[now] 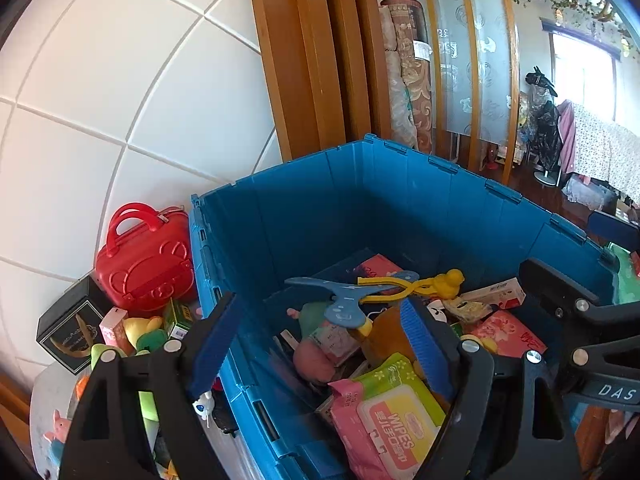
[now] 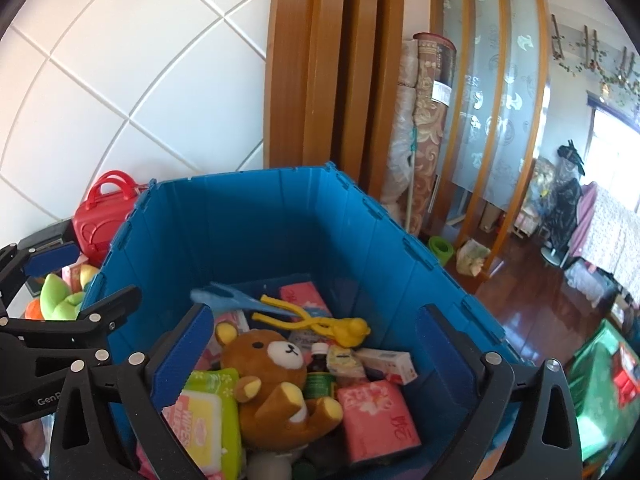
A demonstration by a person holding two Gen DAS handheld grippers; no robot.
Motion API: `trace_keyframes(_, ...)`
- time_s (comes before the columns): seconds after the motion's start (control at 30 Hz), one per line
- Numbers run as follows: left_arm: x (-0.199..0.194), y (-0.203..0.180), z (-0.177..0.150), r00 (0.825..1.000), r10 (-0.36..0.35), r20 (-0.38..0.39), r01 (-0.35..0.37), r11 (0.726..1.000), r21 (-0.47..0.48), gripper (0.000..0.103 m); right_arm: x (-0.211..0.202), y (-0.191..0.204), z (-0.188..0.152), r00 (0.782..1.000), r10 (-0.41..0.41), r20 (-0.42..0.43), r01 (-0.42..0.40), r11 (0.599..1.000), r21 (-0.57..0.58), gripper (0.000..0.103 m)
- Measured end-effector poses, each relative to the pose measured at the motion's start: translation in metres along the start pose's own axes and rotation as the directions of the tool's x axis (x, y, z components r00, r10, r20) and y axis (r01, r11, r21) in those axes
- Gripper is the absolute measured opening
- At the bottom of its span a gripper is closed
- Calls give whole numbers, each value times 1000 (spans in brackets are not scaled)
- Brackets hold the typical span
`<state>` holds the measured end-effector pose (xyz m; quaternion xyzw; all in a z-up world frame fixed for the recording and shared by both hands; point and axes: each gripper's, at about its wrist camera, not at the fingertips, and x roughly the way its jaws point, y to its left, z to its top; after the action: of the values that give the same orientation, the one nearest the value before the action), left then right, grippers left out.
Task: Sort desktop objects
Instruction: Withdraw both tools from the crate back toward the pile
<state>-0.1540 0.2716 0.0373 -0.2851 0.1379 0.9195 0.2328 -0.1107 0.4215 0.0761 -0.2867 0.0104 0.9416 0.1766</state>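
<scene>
Both claws, left (image 1: 320, 344) and right (image 2: 316, 356), spread and empty above blue crate (image 2: 256, 220); bear (image 2: 276, 380) head toward far wall.

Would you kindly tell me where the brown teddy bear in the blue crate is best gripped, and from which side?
Probably from above, across the torso of the brown teddy bear. It lies on its back on top of the pile in the blue crate, belly up and unobstructed. The right hand-held gripper is open, its jaws already either side of the bear. The soft body should compress; the head is wider.
</scene>
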Motion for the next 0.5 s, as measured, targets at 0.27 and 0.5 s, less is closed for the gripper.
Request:
trace_keyframes(0.27,-31,16,-21,998,-45,39,47,998,-43,92,-26,-2,-16,1000,-11,-9,11,1000,16,103)
trace_keyframes(0.5,-64,34,-55,995,-72,63,77,994,-73,97,-57,11,-42,1000,14,-17,-14,1000,15,103)
